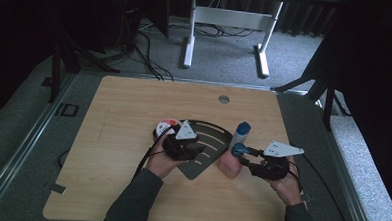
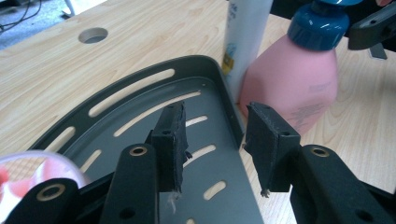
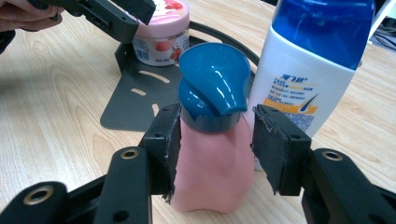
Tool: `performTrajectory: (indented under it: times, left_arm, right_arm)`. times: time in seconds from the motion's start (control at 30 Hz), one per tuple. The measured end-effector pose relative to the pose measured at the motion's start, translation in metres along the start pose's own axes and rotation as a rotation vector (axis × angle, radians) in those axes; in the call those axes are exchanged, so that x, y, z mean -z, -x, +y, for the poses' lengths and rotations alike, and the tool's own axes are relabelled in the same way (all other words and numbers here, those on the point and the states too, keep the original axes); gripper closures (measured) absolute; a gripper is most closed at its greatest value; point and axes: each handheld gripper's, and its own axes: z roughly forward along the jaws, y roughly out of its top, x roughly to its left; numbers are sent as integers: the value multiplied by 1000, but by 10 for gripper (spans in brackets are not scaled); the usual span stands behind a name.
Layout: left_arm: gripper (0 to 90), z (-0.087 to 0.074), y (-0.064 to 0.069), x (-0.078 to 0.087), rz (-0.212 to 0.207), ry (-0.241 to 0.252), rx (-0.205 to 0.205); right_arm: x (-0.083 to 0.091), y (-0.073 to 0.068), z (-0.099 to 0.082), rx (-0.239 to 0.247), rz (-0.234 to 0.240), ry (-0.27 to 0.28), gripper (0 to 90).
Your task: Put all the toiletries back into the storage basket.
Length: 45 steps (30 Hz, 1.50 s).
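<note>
A pink bottle (image 3: 210, 168) with a blue cap (image 3: 215, 79) stands upright on the wooden table, just right of a dark slotted corner tray (image 1: 215, 136). My right gripper (image 3: 215, 126) straddles its neck. The left pad lies against the bottle and a thin gap shows at the right pad. In the high view the right gripper (image 1: 243, 155) reaches the bottle (image 1: 229, 164) from the right. My left gripper (image 2: 215, 123) is open over the tray (image 2: 187, 60) with nothing between its pads.
A white shampoo bottle (image 3: 303, 84) with a blue top stands right behind the pink one, touching or nearly so. A pink-lidded jar (image 1: 166, 125) sits at the tray's left end, beside the left gripper. A cable hole (image 1: 224, 98) lies at the table's far side.
</note>
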Motion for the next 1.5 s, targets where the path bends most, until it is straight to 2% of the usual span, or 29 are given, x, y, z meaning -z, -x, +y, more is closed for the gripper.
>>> performTrajectory:
  times: [0.27, 0.8, 0.93, 1.13, 1.4, 1.5]
  left_arm:
    - [558, 12, 4, -6, -12, 8, 4]
    - [535, 28, 14, -14, -42, -5, -16]
    - [515, 34, 19, -17, -55, -10, -17]
    - [469, 44, 27, -23, -69, -20, -43]
    - [414, 49, 34, -31, -80, -29, -40]
    - [371, 50, 38, -36, -81, -22, -31]
  right_arm:
    - [2, 2, -4, -17, -4, 8, 505]
    - [6, 9, -14, -60, -26, 12, 505]
    - [6, 12, -16, -66, -29, 11, 505]
    - [6, 14, -18, -75, -35, 8, 505]
    - [7, 17, -20, -85, -41, 8, 501]
    - [7, 18, -22, -84, -57, 1, 497]
